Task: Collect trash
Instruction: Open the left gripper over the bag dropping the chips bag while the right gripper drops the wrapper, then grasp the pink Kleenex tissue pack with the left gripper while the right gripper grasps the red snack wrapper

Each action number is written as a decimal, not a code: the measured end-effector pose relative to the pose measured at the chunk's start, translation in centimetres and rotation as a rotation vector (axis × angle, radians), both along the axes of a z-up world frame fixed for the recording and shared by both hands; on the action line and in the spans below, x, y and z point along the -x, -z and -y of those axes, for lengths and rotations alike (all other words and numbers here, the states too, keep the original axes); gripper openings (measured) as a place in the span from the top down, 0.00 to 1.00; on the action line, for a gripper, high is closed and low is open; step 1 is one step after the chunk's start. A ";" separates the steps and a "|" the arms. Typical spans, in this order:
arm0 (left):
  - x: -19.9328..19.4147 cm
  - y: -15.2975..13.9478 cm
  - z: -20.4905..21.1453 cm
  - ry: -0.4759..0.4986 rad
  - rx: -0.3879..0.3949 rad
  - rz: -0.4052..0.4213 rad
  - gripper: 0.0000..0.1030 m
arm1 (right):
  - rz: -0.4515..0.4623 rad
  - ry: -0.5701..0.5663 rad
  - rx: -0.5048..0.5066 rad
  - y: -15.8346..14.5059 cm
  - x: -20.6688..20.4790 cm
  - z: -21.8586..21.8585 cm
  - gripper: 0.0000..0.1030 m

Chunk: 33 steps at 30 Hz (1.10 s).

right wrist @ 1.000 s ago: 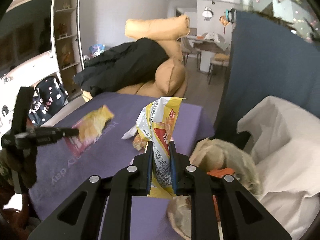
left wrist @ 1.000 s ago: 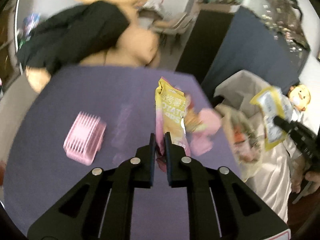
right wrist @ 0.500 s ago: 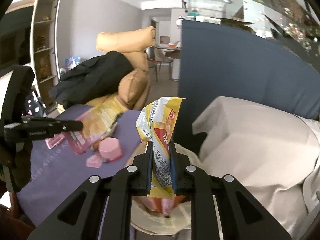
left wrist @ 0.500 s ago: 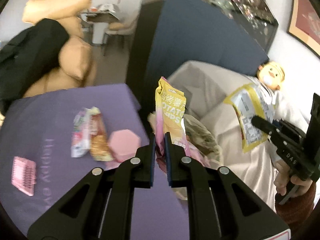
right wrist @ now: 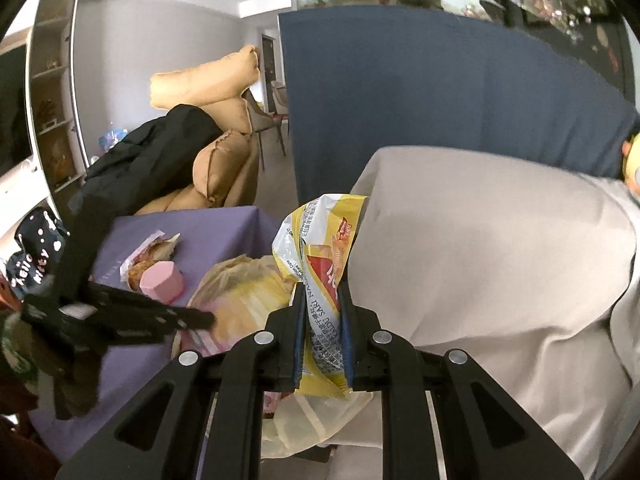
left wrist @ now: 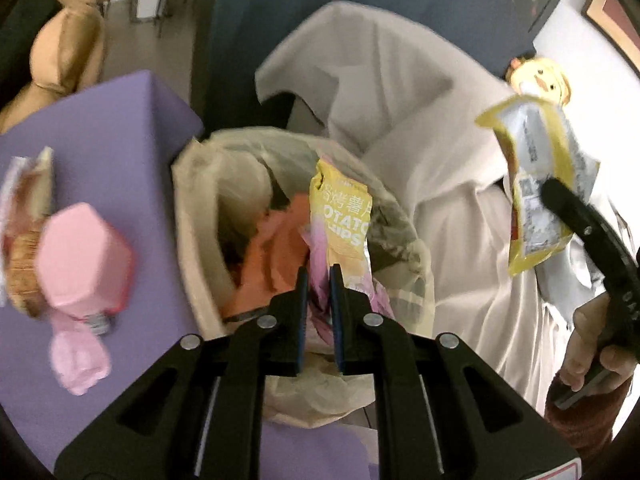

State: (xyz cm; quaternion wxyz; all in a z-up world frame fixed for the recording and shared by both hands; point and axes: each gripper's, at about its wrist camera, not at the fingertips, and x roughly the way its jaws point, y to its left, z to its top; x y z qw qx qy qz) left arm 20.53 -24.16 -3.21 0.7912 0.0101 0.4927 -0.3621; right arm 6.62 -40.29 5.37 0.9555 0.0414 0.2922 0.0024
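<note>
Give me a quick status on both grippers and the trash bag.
Left hand-held gripper over the trash bag, jaws opening, chip packet between them. Right hand-held gripper shut on yellow wrapper, beside the bag. Nothing blocking.

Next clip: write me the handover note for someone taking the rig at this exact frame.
Left claw: over the open trash bag, jaws opening, potato chips bag between them.
Right claw: shut on the yellow snack wrapper, beside the bag.
On the purple table: pink container, another snack packet.
Done: some trash already bagged.
Left: drop both wrappers, then clear the table.
</note>
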 end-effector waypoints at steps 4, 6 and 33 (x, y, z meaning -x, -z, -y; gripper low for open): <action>-0.3 -0.6 -1.0 -0.033 0.052 0.013 0.70 | -0.019 -0.036 -0.023 1.1 -0.6 -0.6 0.85; -0.4 -1.9 -2.0 -0.064 0.055 0.063 0.69 | -0.033 -0.065 -0.051 1.8 -1.5 -1.4 0.85; 0.1 -2.8 -22.8 -0.463 0.095 0.190 0.53 | -0.402 -0.114 -0.008 11.3 -9.0 -7.7 0.52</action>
